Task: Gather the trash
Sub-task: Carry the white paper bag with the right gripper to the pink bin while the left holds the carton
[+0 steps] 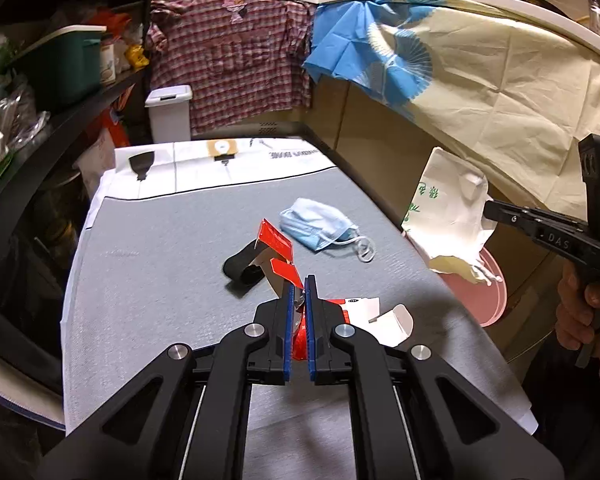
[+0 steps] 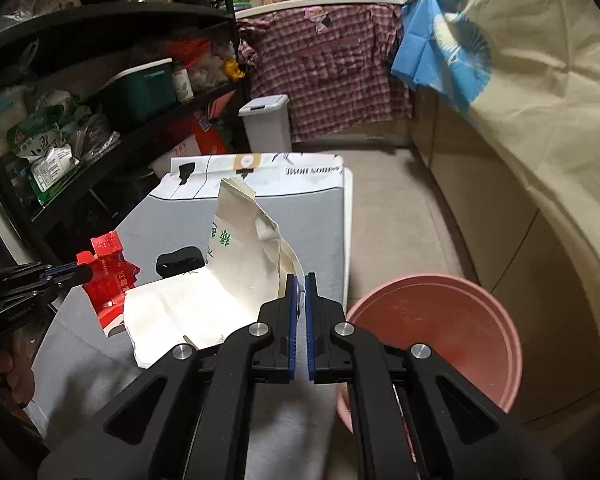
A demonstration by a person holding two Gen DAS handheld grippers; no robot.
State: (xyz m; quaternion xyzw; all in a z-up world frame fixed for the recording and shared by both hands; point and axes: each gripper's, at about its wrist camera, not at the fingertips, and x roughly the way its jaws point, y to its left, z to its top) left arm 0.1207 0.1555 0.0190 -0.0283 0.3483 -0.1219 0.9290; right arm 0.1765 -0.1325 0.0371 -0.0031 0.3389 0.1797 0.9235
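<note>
paper bag: white bag (image 2: 236, 264) pinched at its edge by the right gripper (image 2: 300, 280), lifted off the table, mouth up, body hanging left of the jaws
bag vs bucket: pink bucket (image 2: 440, 336) sits on the floor just right of and below the jaws; bag is at the table edge, not yet over the rim
red carton: flattened red carton (image 1: 280, 248) clamped in the left gripper (image 1: 299, 284), jaws closed on it, long axis running up and away from the fingertips
nearer arm: right is closer to the bucket; left is over the table (image 1: 148, 264), farther left
left on table: blue face mask (image 1: 320, 228) beyond the left jaws, black strap (image 1: 242, 270) to their left, white box (image 1: 388, 320) just right
next move, my guess: swing bag right over bucket, then let go
</note>
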